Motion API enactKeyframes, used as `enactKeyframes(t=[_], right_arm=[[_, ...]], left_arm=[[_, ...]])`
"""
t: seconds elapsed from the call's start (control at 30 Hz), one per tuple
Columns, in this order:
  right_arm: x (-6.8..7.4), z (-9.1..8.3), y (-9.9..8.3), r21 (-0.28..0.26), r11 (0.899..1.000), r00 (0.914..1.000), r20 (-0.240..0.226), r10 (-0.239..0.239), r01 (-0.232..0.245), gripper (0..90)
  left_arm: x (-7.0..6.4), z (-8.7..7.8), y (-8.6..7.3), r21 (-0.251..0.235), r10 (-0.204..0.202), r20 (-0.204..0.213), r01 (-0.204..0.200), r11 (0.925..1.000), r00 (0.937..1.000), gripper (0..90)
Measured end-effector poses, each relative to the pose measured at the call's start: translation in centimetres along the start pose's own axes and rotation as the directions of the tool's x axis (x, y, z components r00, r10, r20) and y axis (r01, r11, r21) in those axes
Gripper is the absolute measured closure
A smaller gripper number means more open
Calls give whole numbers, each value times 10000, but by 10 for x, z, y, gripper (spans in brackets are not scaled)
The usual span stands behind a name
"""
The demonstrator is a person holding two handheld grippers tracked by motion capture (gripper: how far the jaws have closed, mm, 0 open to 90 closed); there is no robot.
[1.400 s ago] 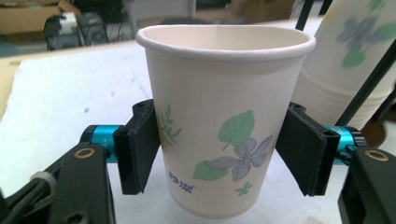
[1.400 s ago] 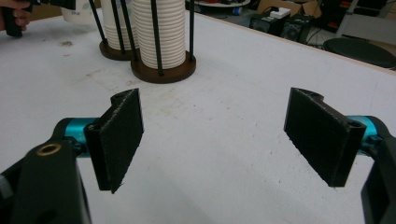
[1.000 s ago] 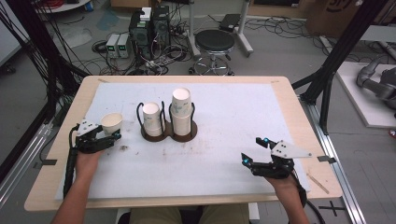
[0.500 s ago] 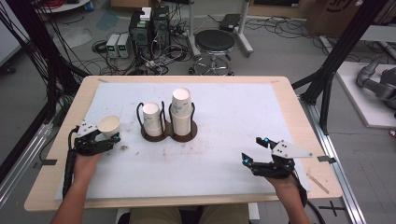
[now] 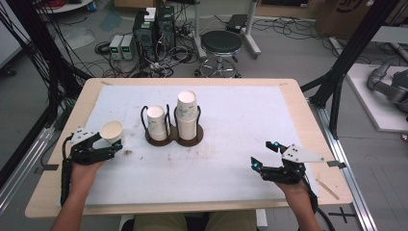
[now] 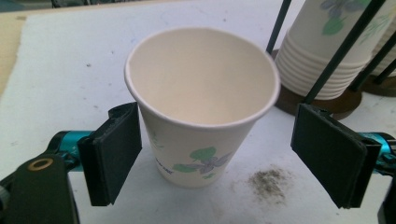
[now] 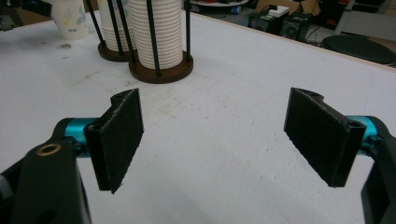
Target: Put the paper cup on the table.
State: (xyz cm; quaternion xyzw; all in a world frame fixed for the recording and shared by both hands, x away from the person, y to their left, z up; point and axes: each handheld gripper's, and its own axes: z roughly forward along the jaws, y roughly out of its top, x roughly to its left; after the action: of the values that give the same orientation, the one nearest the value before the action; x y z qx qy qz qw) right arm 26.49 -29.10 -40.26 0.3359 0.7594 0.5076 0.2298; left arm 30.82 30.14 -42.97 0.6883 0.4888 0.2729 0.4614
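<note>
A single white paper cup (image 5: 111, 131) with a leaf print stands upright on the white mat at the table's left side. My left gripper (image 5: 103, 144) is open around it. In the left gripper view the cup (image 6: 201, 116) sits between the two black pads (image 6: 114, 154), close to the left one, with a gap at the right one. A dark wooden holder (image 5: 174, 139) with black rods carries two stacks of upside-down cups (image 5: 186, 113). My right gripper (image 5: 262, 154) rests open near the table's front right, with nothing between its pads (image 7: 119, 135). The stacks (image 7: 156, 32) and the single cup (image 7: 70, 18) lie far ahead of it.
A small dirt smudge (image 6: 268, 182) marks the mat just right of the cup. The white mat (image 5: 240, 120) covers most of the wooden table. A thin wooden stick (image 5: 329, 188) lies by the front right edge. A stool and computer gear stand on the floor beyond the table.
The left gripper and the cup have shifted slightly left and toward the table's near edge. The right gripper has stayed where it was.
</note>
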Motion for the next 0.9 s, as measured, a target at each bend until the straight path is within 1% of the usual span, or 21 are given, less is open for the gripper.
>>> enactKeyframes(t=[0.03,0.13,0.2,0.23,0.27,0.33,0.37,0.4,0.43,0.5,0.53,0.57,0.6,0.63,0.67,0.7,0.77,0.83,0.9], right_arm=[[0,0,0,27,10000,10000,18,-1,1,204],[-1,0,0,11,10000,10000,39,-56,56,204],[-1,-1,0,9,10000,10000,69,-50,50,204],[-1,-1,0,9,10000,10000,69,-50,50,204],[-1,-1,0,17,10000,10000,85,-26,26,204],[-1,-2,0,74,10000,9999,106,14,-14,204],[-1,-2,0,74,10000,9999,106,14,-14,204],[-1,-2,0,86,10000,9999,152,2,-3,204],[-2,-2,-1,90,10000,9999,157,-12,11,204],[-2,-3,-1,169,9999,9998,219,-10,7,204],[-2,-3,-1,195,9998,9997,239,-64,59,204],[-2,-3,-2,211,9998,9997,247,-72,67,204],[-3,-4,-2,208,9998,9996,290,-52,46,204],[-3,-4,-2,202,9998,9995,317,-47,41,204],[-4,-4,-2,179,9998,9994,335,-30,24,204],[-4,-5,-2,199,9998,9993,369,2,-9,204],[-5,-5,-2,207,9998,9990,442,47,-57,204],[-7,-6,-3,223,9997,9989,461,115,-125,204],[-8,-7,-3,256,9995,9986,502,152,-165,204]], left_arm=[[0,-3,1,-130,-14,33,14,9999,10000,163],[0,-13,3,-661,-3,-51,0,9978,10000,163],[-2,-19,7,-1094,76,-107,-88,9940,9999,163],[-3,-22,8,-1263,175,-175,-196,9918,9997,163],[-5,-25,10,-1475,213,-202,-241,9888,9996,163],[-8,-30,14,-1896,275,-78,-284,9814,9996,161],[-11,-32,16,-2133,326,88,-300,9765,9994,161],[-13,-33,17,-2329,407,336,-318,9720,9986,161],[-16,-34,18,-2520,412,719,-218,9675,9966,161],[-21,-34,18,-2793,517,1447,-93,9602,9881,161],[-25,-34,18,-2944,678,1797,-121,9556,9814,161],[-28,-33,17,-3068,881,2022,-224,9515,9754,161],[-32,-32,17,-3124,988,2180,-264,9496,9709,161],[-36,-30,17,-3170,1042,2466,-214,9482,9635,158],[-40,-29,17,-3194,1138,2726,-217,9474,9554,157],[-44,-28,17,-3230,1210,2886,-224,9461,9498,157],[-50,-25,17,-3190,1316,3216,-236,9475,9377,157],[-56,-23,17,-3149,1346,3459,-203,9489,9286,157],[-61,-22,16,-3072,1424,3564,-281,9512,9234,157]])
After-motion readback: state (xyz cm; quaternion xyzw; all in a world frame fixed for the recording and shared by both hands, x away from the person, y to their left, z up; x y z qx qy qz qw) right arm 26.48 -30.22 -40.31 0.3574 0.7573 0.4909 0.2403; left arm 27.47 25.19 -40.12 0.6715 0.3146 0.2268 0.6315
